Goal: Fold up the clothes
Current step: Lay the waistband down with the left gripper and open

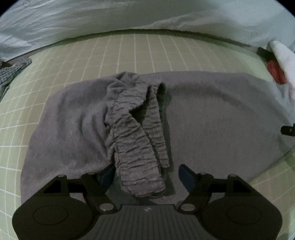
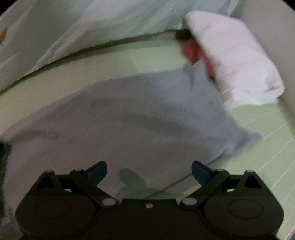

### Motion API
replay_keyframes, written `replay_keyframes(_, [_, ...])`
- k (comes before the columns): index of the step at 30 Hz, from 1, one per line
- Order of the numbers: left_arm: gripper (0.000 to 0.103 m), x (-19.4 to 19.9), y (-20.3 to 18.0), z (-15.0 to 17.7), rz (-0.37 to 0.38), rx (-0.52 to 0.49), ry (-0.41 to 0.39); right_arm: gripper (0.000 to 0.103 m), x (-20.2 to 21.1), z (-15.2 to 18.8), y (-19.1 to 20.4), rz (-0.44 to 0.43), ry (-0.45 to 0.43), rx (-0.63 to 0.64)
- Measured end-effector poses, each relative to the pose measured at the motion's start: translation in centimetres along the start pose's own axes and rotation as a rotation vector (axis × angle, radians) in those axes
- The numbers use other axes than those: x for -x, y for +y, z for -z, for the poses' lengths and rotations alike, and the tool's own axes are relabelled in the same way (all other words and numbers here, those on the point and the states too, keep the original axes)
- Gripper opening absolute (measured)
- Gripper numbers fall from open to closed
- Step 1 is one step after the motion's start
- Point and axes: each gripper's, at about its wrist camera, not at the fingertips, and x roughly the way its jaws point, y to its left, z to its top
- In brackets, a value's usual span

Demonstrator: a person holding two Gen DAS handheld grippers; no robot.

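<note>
A grey fleece garment (image 1: 212, 118) lies spread flat on the green grid mat (image 1: 129, 53). Its ribbed, gathered band (image 1: 136, 147) lies twisted across the cloth and runs down between my left fingers. My left gripper (image 1: 147, 175) is open, its blue pads on either side of the band's end, not closed on it. The same grey garment (image 2: 129, 120) fills the blurred right wrist view. My right gripper (image 2: 149, 172) is open and empty just above the garment's near edge.
A pale bedsheet (image 1: 129, 16) is bunched along the mat's far edge. A white cloth (image 2: 236, 61) over something red (image 2: 193, 51) sits at the far right, touching the garment's corner. A striped cloth (image 1: 12, 72) lies at the far left.
</note>
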Motion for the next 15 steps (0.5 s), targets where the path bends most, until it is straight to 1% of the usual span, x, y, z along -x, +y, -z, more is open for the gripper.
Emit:
replay_keyframes(4, [0.08,1.2,0.2,-0.8,0.003,0.027,-0.038,0.1,-2.1,-2.0,-3.0,0.122,-0.054,0.058])
replay_keyframes(6, [0.083,1.6,0.2,-1.6,0.011,0.043,-0.058,0.1,-3.6,-2.9,-4.7,0.169,-0.047,0.05])
replay_keyframes(7, [0.084,1.7,0.2,-1.9,0.018,0.049,-0.061,0.1,-4.4,-3.3,-5.5,0.175,-0.036,0.043])
replay_keyframes(8, [0.084,1.7,0.1,-2.1,0.02,0.051,-0.061,0.1,-5.2,-3.7,-6.3,0.172,-0.023,0.034])
replay_keyframes(10, [0.085,1.5,-0.2,-2.5,0.024,0.054,-0.061,0.1,-6.1,-4.0,-7.4,0.121,-0.021,0.0])
replay_keyframes(12, [0.088,1.4,-0.4,-2.6,0.011,0.05,-0.058,0.102,-6.9,-4.3,-8.4,0.059,-0.024,-0.037])
replay_keyframes(15, [0.092,1.3,-0.5,-2.6,-0.017,0.053,-0.053,0.103,-7.6,-4.5,-9.2,0.007,-0.029,-0.061])
